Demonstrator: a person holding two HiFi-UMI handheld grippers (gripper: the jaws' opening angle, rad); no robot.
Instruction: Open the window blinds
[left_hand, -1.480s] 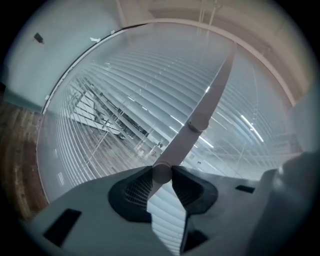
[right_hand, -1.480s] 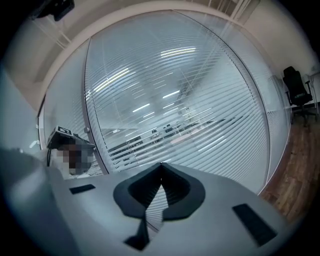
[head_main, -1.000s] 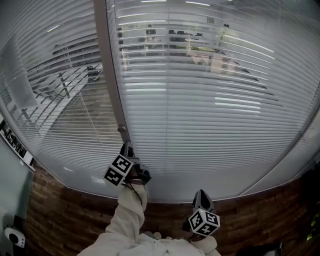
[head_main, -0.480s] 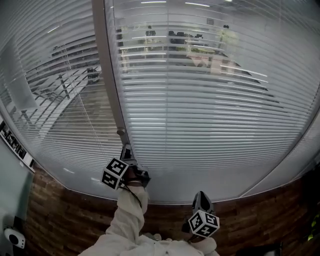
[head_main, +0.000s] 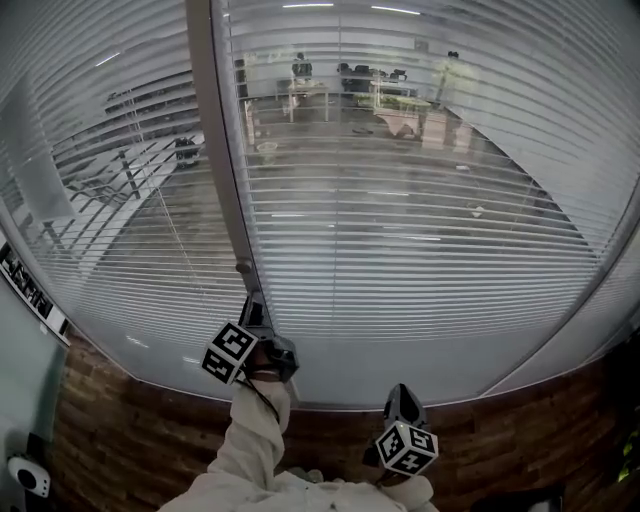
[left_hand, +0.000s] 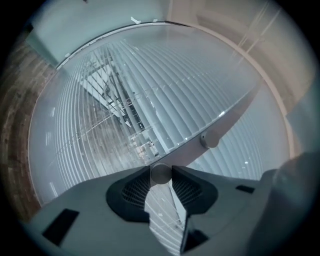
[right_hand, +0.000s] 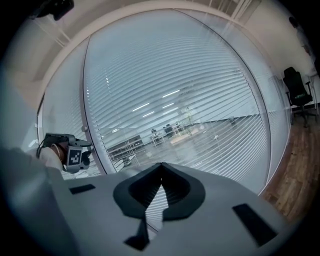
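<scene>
The slatted blinds (head_main: 420, 200) hang behind glass on both sides of a grey frame post (head_main: 215, 130). Their slats stand tilted, so the office beyond shows through. My left gripper (head_main: 255, 302) reaches level to the post and is shut on a small round control knob (left_hand: 161, 173), with one pad on each side of it. A second knob (left_hand: 210, 140) sits free higher on the post. My right gripper (head_main: 400, 392) hangs low near the brick wall, with its jaws together at the tips (right_hand: 161, 180) and nothing in them. From the right gripper view, the left gripper (right_hand: 75, 156) appears at the far left.
A brick wall (head_main: 130, 430) runs below the glass. A white device (head_main: 28, 475) is mounted at lower left. Desks and chairs (head_main: 350, 85) stand beyond the glass. An office chair (right_hand: 295, 85) and wooden floor (right_hand: 295, 165) lie to the right.
The right pane's slats have tilted further open, and the room beyond shows more clearly. My left gripper has rolled slightly on the knob. The right gripper has not moved.
</scene>
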